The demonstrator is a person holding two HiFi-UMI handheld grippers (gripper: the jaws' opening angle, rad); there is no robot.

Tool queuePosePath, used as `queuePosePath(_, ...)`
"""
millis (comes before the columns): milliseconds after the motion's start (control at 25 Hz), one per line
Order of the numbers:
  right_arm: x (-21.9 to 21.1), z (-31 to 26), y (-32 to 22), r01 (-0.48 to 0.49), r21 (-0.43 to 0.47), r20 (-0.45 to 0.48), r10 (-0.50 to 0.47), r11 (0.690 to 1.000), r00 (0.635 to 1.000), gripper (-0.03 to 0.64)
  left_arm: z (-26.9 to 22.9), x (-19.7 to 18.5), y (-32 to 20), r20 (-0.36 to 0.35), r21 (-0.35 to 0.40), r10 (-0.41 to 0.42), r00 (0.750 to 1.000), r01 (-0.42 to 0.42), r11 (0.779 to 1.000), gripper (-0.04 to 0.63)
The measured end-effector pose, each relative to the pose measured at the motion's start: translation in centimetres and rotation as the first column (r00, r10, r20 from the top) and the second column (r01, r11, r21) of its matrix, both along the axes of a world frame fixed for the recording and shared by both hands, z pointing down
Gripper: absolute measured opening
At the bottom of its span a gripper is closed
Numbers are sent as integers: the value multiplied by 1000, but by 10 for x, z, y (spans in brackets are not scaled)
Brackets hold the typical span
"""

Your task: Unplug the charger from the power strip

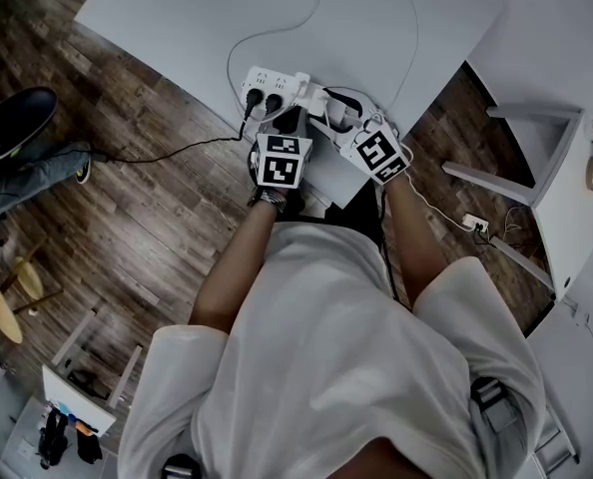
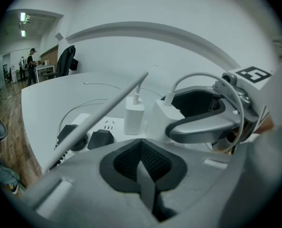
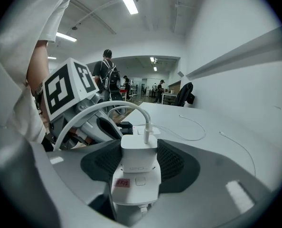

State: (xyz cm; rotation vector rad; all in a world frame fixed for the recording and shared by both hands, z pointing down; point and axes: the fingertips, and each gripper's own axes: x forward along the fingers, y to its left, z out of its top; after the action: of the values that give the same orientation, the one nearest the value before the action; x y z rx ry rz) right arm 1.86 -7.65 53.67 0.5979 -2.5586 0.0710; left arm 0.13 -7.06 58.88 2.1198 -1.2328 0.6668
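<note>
Remote session, head view: my right hand-held gripper (image 1: 342,122) clenched the white charger (image 3: 139,156) between its pads, at the 4 o'clock end of the power strip (image 1: 277,80), on the white table (image 1: 177,18).

In the right gripper view the charger sat flush on a broader white body bearing a red sticker (image 3: 121,183). No gap showed between the two, though I could not tell whether that body was the strip's own end. The charger's white cable (image 3: 98,109) rose from its top and arched away toward 9 o'clock.

My left hand-held gripper (image 2: 143,167) was clenched on nothing, its dark pads meeting in a seam. In the head view it hovered at the strip's 6 o'clock edge, just beside the right one. I could not tell whether it touched the strip.

Along the strip in the left gripper view, two black plugs (image 2: 100,137) stood at 9 o'clock. A second, slimmer white charger (image 2: 134,117) stood upright between them and the gripped one, close beside it.

Loose white leads (image 3: 188,127) trailed over the table at 12 o'clock — beyond them, people (image 3: 107,75) stood in the room. A dark wooden floor (image 1: 127,218) lay around the table.
</note>
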Motion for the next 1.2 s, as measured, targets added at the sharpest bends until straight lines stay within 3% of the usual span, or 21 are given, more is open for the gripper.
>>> queuePosePath(200, -1, -2, -2, -4, -20, 19, 4, 1000, 1000, 239, 0, -1, 0, 0, 3, 0, 1000, 0, 1000, 2)
queuePosePath(800, 0, -4, 5, 17, 49, -75, -13, 999, 997, 239, 2, -1, 1, -6, -6, -6, 1000, 6, 1000, 2)
queuePosePath(1040, -1, -4, 7, 25, 64, -66, -21, 998, 998, 238, 2, -1, 1, -2, -6, -3, 1000, 3, 1000, 2)
queuePosePath(1200, 0, -2, 2, 6, 1, -4, -6, 1000, 1000, 238, 2, -1, 1, -4, -7, -3, 1000, 3, 1000, 1)
